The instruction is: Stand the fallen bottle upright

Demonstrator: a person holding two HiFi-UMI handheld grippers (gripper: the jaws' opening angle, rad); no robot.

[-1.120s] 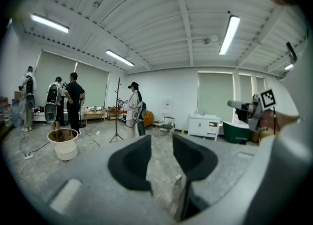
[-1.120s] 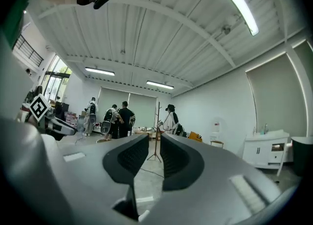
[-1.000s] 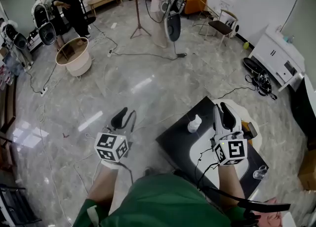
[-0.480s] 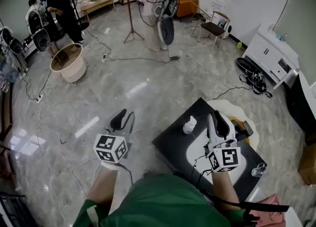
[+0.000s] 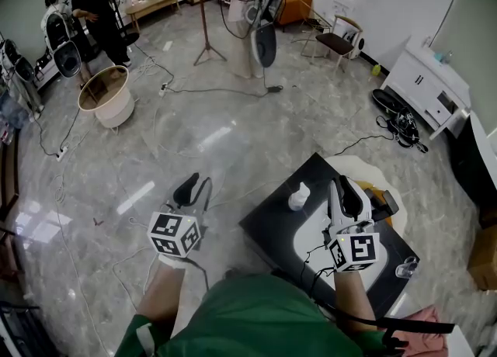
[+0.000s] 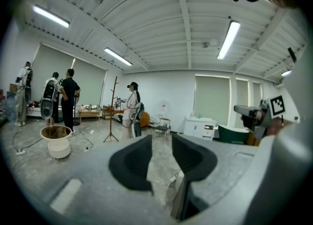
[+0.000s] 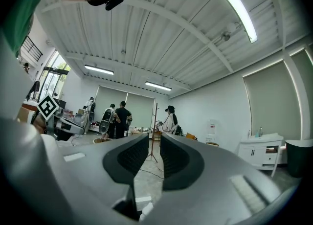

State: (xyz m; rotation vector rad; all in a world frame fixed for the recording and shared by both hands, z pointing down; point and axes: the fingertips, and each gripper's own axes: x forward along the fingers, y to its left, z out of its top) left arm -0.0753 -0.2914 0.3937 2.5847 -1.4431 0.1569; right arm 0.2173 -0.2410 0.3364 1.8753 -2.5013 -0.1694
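A small white bottle point(image 5: 298, 196) rests on the black table point(image 5: 272, 227) near its far left corner; from the head view I cannot tell whether it lies or stands. My right gripper point(image 5: 346, 186) hovers over the table just right of the bottle, apart from it. Its jaws stand open with a narrow gap and nothing between them point(image 7: 154, 138). My left gripper point(image 5: 194, 182) hangs over the floor left of the table. It is open and its jaws have just been closing a little, with nothing between them point(image 6: 161, 138).
A clear glass point(image 5: 405, 269) stands near the table's right edge. Cables trail over the grey floor. Further off are a beige tub point(image 5: 105, 95), a coat stand point(image 5: 206, 14), a chair point(image 5: 342, 37), a white cabinet point(image 5: 435, 88) and several people.
The head view has shifted slightly. Both grippers keep about the same places relative to the table and the bottle.
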